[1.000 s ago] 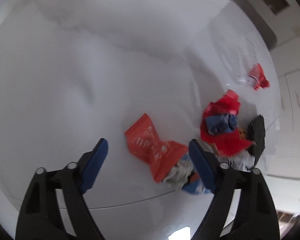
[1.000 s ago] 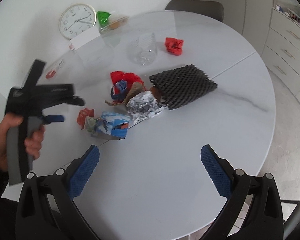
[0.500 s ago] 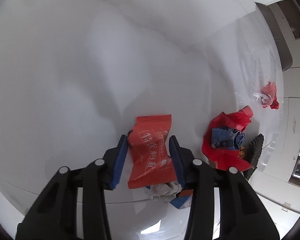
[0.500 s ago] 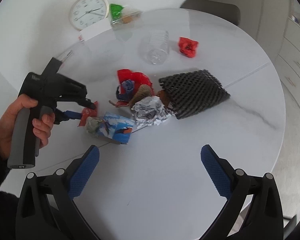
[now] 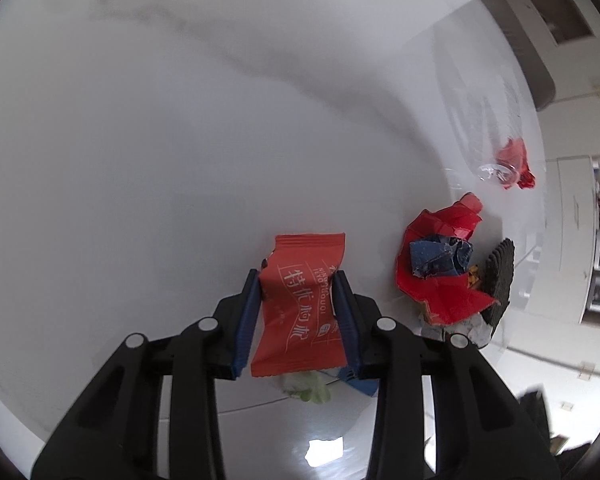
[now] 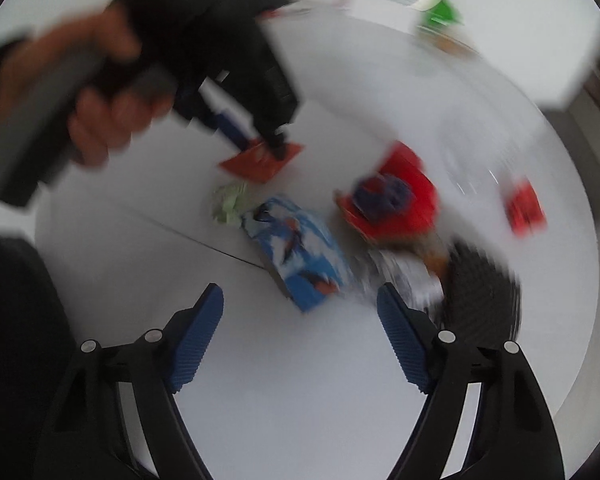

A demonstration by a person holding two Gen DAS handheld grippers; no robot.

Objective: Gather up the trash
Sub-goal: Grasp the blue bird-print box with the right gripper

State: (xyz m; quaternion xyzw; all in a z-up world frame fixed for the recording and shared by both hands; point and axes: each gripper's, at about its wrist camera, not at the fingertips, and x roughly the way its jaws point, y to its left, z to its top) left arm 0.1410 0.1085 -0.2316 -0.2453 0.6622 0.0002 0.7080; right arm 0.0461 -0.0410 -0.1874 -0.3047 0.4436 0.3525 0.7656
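My left gripper (image 5: 296,280) is shut on an orange-red snack wrapper (image 5: 300,300) with white print, just above the white table (image 5: 160,160). In the right wrist view the same wrapper (image 6: 260,160) hangs from the left gripper (image 6: 260,140). My right gripper (image 6: 300,300) is open and empty, above the blue-and-white wrapper (image 6: 300,256). A green crumpled scrap (image 6: 230,204), a red-and-blue crumpled pile (image 6: 392,200), foil (image 6: 408,276) and a black foam net (image 6: 480,292) lie near it. The right wrist view is blurred.
A small red wrapper (image 5: 514,162) and a clear plastic bottle (image 5: 484,120) lie further back on the table. The red-and-blue pile (image 5: 440,264) and black net (image 5: 500,276) sit right of my left gripper. A green packet (image 6: 440,16) is at the far edge. Cabinets (image 5: 580,220) stand beyond.
My left gripper closed onto the orange-red wrapper and lifted it slightly. My right gripper swung in towards the trash pile and narrowed its opening; its view is now motion-blurred.
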